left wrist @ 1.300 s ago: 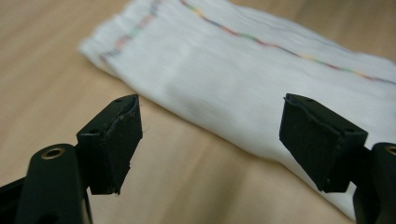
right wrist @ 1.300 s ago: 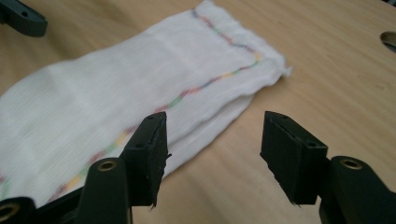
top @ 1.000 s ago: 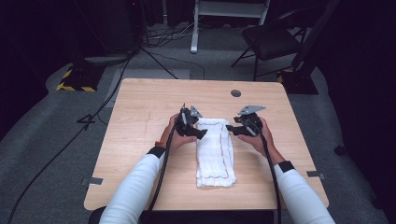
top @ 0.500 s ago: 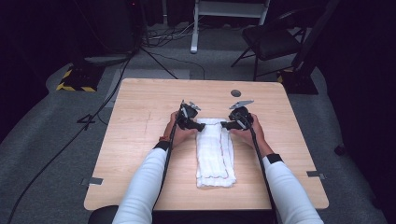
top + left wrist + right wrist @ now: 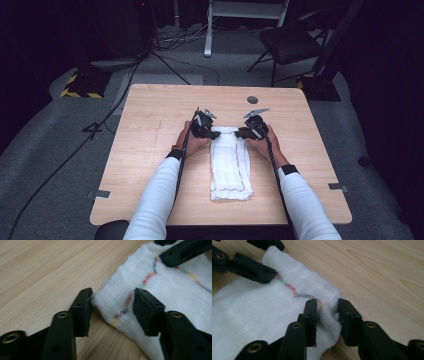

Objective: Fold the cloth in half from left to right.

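A white folded towel [image 5: 230,165] with coloured stitching lies lengthwise on the wooden table [image 5: 150,150]. My left gripper [image 5: 216,134] is at its far left corner. In the left gripper view the jaws [image 5: 112,307] have just been closing and stand open around that corner of the towel [image 5: 175,290], one pad touching its edge and the cloth still flat. My right gripper [image 5: 240,133] is at the far right corner. In its own view the jaws [image 5: 327,312] have just been closing and are shut on a bunched fold of the towel [image 5: 262,307].
A small black disc [image 5: 252,99] sits on the table beyond the towel. A folding chair [image 5: 290,42], a white stand [image 5: 207,30] and cables [image 5: 100,130] are on the floor behind and to the left of the table.
Both hands have moved forward and inward along the towel to its far corners and come down onto the cloth. The towel has stayed where it lay.
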The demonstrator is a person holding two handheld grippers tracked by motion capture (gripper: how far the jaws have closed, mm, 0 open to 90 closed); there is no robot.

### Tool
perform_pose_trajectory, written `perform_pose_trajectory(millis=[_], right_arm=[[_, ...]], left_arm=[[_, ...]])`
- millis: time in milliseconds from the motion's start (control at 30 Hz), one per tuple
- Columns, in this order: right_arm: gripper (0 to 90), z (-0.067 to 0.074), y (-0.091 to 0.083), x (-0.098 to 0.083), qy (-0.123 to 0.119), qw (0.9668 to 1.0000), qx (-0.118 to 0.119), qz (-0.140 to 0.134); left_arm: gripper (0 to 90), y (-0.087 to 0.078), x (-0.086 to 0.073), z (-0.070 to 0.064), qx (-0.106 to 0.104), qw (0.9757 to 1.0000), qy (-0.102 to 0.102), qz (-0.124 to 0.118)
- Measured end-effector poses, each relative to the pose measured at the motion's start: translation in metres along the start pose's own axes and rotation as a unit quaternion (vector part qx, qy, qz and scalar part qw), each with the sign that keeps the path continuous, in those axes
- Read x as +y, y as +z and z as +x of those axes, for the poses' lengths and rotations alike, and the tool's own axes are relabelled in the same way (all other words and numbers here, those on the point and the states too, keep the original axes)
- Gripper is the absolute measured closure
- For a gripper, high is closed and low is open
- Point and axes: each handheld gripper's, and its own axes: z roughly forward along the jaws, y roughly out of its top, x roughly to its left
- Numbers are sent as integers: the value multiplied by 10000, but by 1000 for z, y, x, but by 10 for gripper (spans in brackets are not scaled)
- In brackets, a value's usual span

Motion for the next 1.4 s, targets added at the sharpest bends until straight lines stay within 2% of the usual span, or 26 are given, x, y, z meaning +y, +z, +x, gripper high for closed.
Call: perform_pose_trajectory(millis=[133,233,367,600,800,1067,1200,1400], right_arm=[[797,1,0,1,-24,10000,-13,9],[819,3,1,3,-140,9998,-172,-5],[831,4,2,5,-208,9992,-319,-68],[837,3,-7,11,-224,9978,-499,-374],[839,7,-18,20,-339,9957,-627,-591],[841,10,-30,26,-443,9937,-685,-773],[843,11,-37,27,-434,9932,-649,-868],[845,13,-53,27,-516,9920,-547,-1012]], left_arm=[[690,2,2,1,-185,9998,-42,-23],[767,2,3,3,-266,9996,-31,-34],[819,3,7,3,-82,9999,36,-60],[831,-5,15,4,114,9993,50,-349],[832,-15,24,3,245,9983,199,-484],[832,-29,31,0,248,9974,407,-536],[831,-38,33,-3,144,9966,485,-643],[831,-53,32,-13,18,9947,747,-707]])
